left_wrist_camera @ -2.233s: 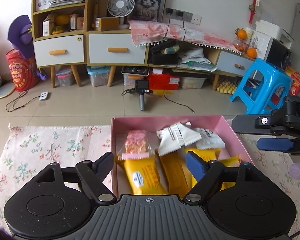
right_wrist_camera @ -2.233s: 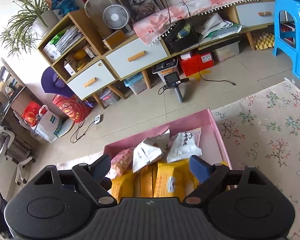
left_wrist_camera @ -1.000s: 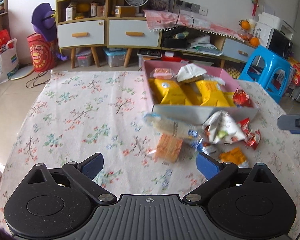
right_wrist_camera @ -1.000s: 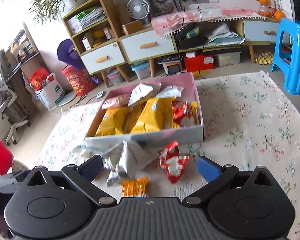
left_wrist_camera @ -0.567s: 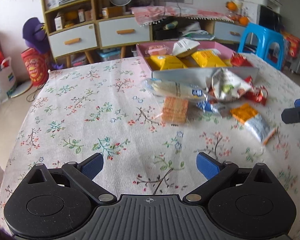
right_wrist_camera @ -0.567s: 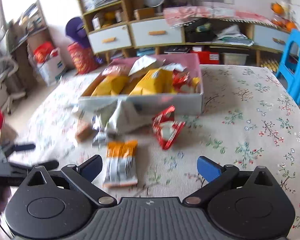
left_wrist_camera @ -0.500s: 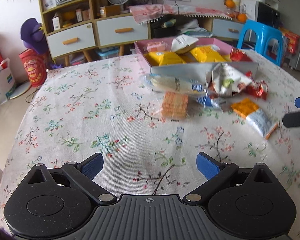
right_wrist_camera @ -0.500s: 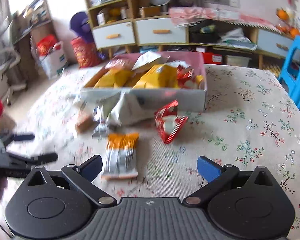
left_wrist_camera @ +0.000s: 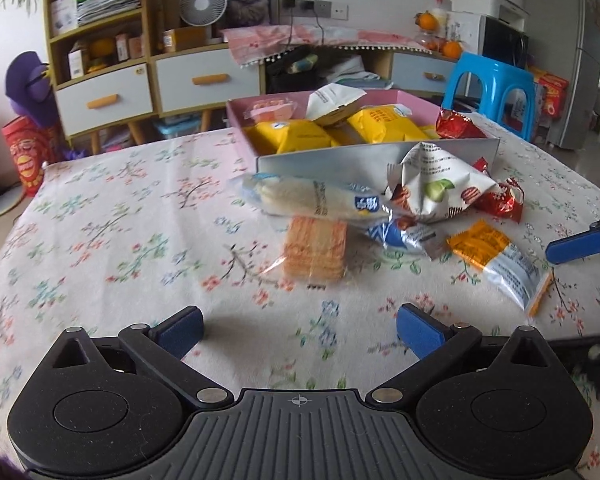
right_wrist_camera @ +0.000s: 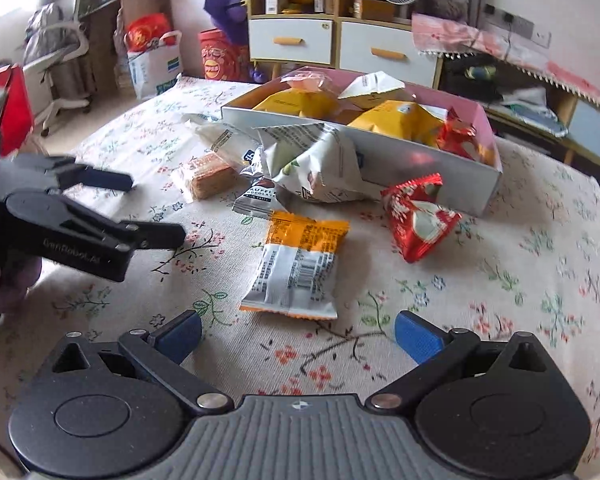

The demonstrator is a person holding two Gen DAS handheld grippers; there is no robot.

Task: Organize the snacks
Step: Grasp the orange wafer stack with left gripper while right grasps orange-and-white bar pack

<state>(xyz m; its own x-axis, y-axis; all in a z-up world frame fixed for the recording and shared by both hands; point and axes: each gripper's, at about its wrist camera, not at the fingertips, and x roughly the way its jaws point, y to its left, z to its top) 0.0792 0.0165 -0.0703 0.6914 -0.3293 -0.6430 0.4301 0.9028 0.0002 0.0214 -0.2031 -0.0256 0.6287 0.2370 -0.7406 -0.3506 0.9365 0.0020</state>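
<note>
Two low fisheye views look forward across a flowered surface (left_wrist_camera: 100,240) from near its front edge. The left view faces the snack box (left_wrist_camera: 372,156) at 12 o'clock; the right view sees it from further right, angled toward 11 o'clock. Both share the box and loose packets.

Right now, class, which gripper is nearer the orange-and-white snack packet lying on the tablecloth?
Right. The right gripper sits open directly before the orange-and-white packet, almost at its near edge. The left gripper, also open, sits back and to the packet's left, facing the wafer pack.
</note>
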